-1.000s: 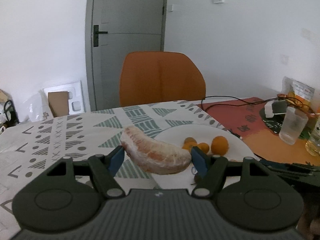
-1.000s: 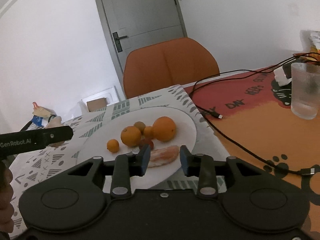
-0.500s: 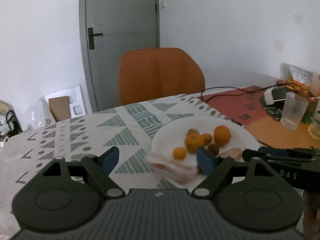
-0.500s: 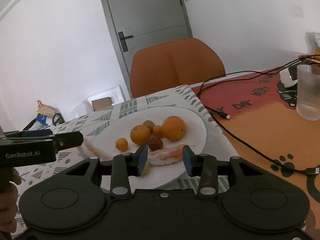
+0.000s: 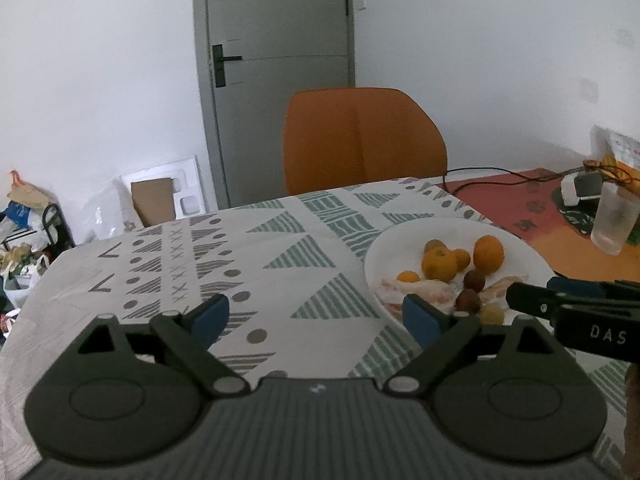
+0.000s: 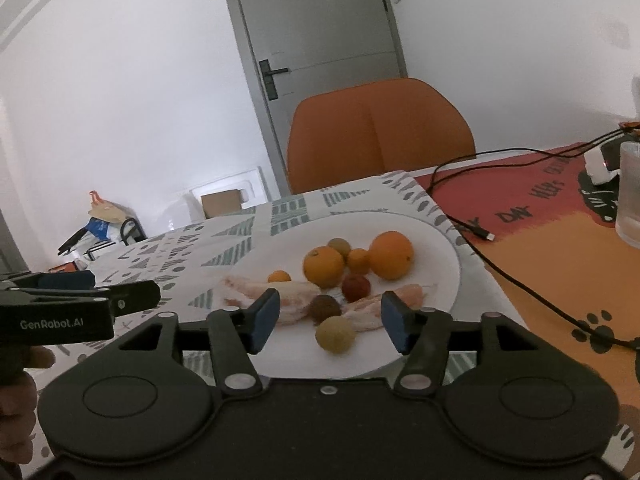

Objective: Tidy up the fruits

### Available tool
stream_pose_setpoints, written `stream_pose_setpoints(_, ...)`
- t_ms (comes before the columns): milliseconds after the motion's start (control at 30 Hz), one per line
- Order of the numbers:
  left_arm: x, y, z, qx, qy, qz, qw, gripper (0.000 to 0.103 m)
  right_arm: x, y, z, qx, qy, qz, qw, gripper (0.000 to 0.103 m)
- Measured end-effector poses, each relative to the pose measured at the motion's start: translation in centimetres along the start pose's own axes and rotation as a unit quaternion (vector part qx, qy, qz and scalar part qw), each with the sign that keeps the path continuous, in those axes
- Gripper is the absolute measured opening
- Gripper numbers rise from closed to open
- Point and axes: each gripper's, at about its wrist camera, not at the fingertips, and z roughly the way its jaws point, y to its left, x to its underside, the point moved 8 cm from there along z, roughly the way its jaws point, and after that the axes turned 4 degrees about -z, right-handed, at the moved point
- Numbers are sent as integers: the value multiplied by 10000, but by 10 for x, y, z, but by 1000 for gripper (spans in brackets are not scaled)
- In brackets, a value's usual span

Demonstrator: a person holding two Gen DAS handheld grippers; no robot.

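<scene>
Left wrist view: we read "DAS" on the right gripper (image 5: 576, 300) body entering from the right edge. Left gripper (image 5: 314, 314) hangs over the patterned tablecloth (image 5: 240, 256), blue pads spread wide, nothing between them. White plate (image 5: 384, 248) lies ahead to the right, carrying oranges (image 5: 488, 254), small dark round fruits (image 5: 474, 280) and two pale peeled citrus pieces (image 5: 416, 292). Right wrist view: we read "GenRobot.AI" on the left gripper's side (image 6: 52, 324) at the left edge; dark lettering on the red mat (image 6: 532, 200) is only partly legible. Right gripper (image 6: 328, 320) fingers spread apart, empty, over the plate's (image 6: 440, 240) near rim. A yellow-green fruit (image 6: 335, 335) sits between the pads' line of sight, with peeled segments (image 6: 280, 294) on either side of it.
</scene>
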Motion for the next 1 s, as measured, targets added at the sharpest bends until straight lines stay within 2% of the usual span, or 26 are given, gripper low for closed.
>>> stream_pose_setpoints(500,6,17,-45,-156,-107,-204,9996,100,-5,25,-33,-213,-162,-226,9994,102)
stream_pose_setpoints(1000,16,37,-99,-531,-65,-435,9976,103,-10,42,-67,-505,-193,-382,9978,103)
